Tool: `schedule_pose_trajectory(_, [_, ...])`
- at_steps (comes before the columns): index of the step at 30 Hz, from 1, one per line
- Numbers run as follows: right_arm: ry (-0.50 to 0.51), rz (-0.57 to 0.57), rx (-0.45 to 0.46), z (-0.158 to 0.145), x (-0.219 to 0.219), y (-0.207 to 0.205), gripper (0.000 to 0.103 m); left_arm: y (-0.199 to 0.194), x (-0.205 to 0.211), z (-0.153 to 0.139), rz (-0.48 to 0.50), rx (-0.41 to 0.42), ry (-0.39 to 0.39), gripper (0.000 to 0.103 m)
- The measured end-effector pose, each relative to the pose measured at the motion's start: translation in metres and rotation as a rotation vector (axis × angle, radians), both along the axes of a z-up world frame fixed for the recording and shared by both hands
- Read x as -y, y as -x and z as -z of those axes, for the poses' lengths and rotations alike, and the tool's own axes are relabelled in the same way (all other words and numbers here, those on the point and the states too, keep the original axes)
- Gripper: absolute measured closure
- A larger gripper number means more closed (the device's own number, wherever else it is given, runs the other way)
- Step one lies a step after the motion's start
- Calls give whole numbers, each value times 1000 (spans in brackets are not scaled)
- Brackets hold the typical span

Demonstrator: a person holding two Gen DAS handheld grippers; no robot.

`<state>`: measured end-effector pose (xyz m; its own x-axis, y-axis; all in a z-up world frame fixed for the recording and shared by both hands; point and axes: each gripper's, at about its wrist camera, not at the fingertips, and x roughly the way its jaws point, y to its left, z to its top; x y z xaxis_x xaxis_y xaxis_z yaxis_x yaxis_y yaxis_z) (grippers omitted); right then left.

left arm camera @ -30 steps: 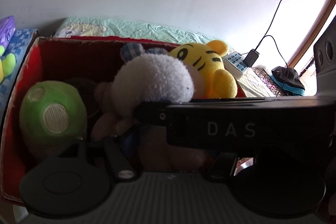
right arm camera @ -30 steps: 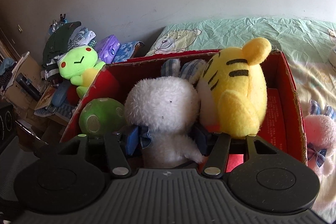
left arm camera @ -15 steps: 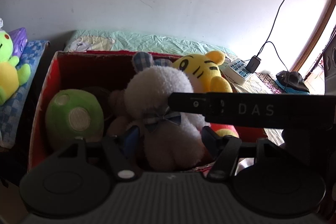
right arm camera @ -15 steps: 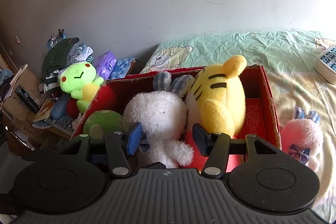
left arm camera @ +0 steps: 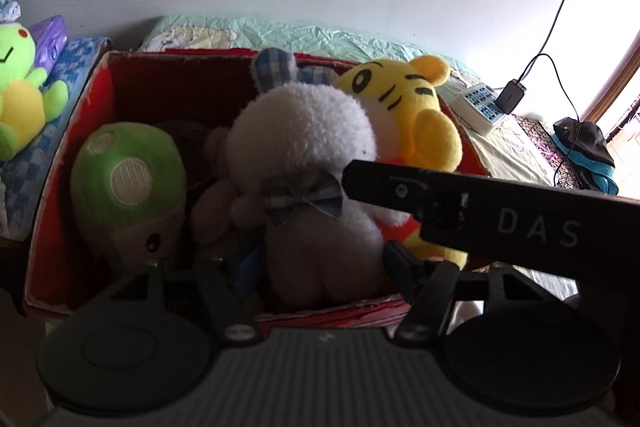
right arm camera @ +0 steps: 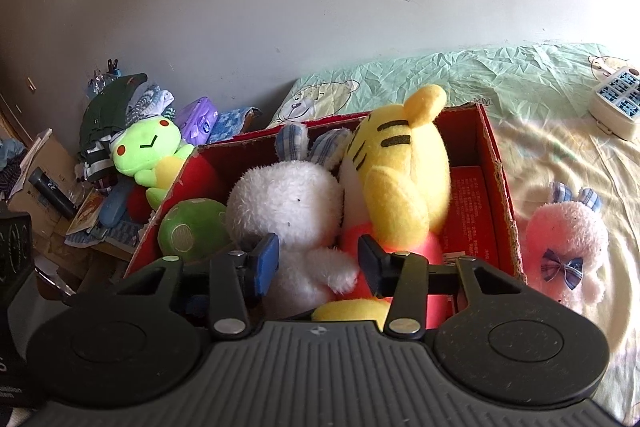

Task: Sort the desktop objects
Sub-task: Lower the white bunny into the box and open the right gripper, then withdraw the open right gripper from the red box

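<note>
Red cardboard box [right arm camera: 496, 167] on the bed holds a white bunny [right arm camera: 292, 211], tiger [right arm camera: 404, 179] and green mushroom [left arm camera: 128, 179]; both grippers' jaws stand apart around the soft, light bunny, best pinched at its plump body.

A black bar marked DAS [left arm camera: 520, 223] covers the yellow tiger plush's [left arm camera: 404, 95] lower body; the brownish toy [left arm camera: 216, 203] behind the white bunny plush [left arm camera: 304, 147] is too shadowed to identify
</note>
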<state>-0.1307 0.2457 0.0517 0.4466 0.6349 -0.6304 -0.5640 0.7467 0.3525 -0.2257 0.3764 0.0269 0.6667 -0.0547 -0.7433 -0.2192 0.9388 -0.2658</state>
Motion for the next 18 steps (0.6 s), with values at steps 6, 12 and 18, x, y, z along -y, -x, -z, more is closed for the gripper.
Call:
schedule_pose_trajectory(6, [-11, 21, -3, -2, 10, 6, 56, 6, 1, -9, -27, -26, -54, 34])
schedule_pose_trajectory(12, [-8, 38, 2, -2, 18, 15, 56, 13, 5, -16, -56, -28, -101, 31])
schedule_pose_trajectory(18, [-9, 52, 7, -2, 24, 23, 55, 20, 12, -23, -66, -18, -158, 30])
